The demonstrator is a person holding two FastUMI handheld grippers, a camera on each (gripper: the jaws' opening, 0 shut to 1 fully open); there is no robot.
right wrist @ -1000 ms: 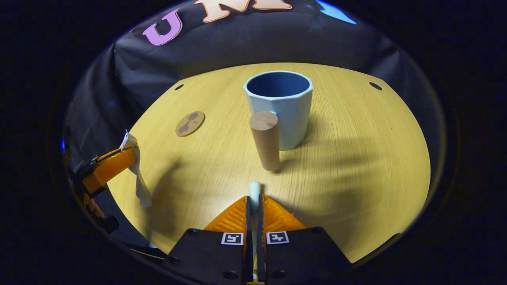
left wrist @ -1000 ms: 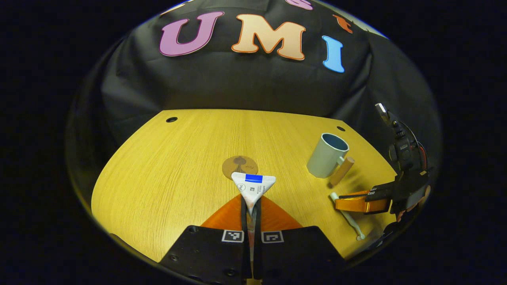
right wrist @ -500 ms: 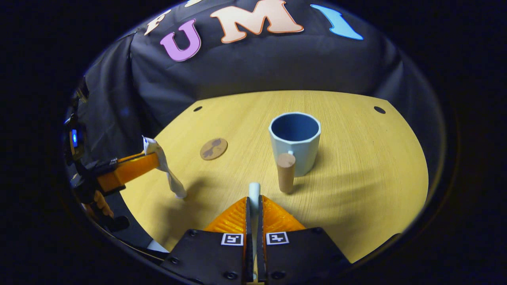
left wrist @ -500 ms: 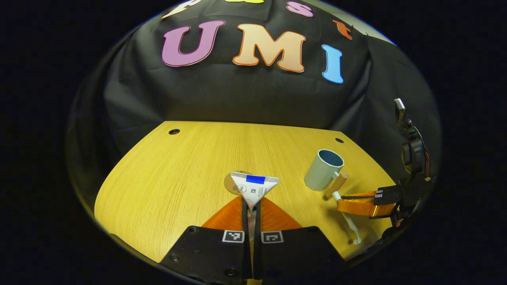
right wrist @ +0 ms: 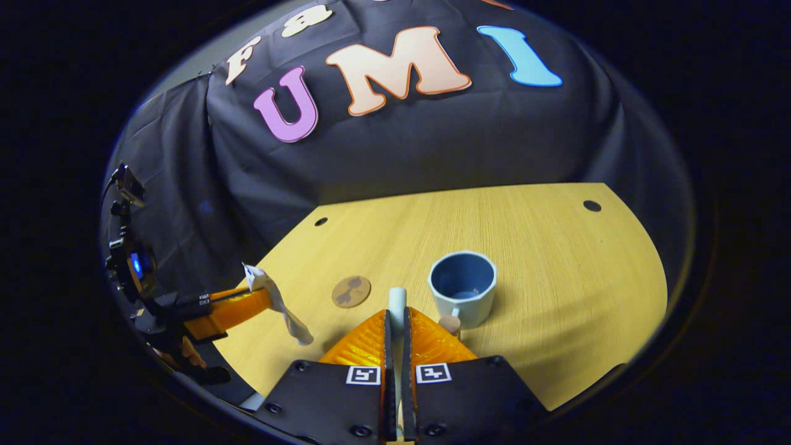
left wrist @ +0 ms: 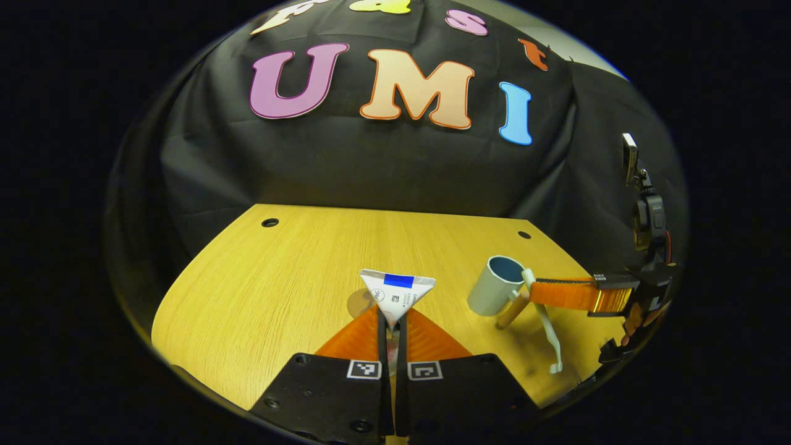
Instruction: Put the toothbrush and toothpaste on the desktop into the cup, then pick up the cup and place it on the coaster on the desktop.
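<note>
The toothpaste tube point(left wrist: 395, 295) is blocking most of the coaster point(left wrist: 356, 304) in the left gripper view, leaving a sliver showing at the tube's left. The left gripper point(left wrist: 392, 327) is pinching the tube's lower part between closed fingers, hiding it. In the right gripper view, the right gripper point(right wrist: 396, 327) is covering the toothbrush point(right wrist: 397, 300) shaft, so one end is protruding beyond the fingertips. The cup point(right wrist: 462, 287) handle point(right wrist: 449, 323) is lying partly behind a finger. Print on the tube is proving too small to make out. The desktop point(right wrist: 556, 259) near edge is running out of the picture.
</note>
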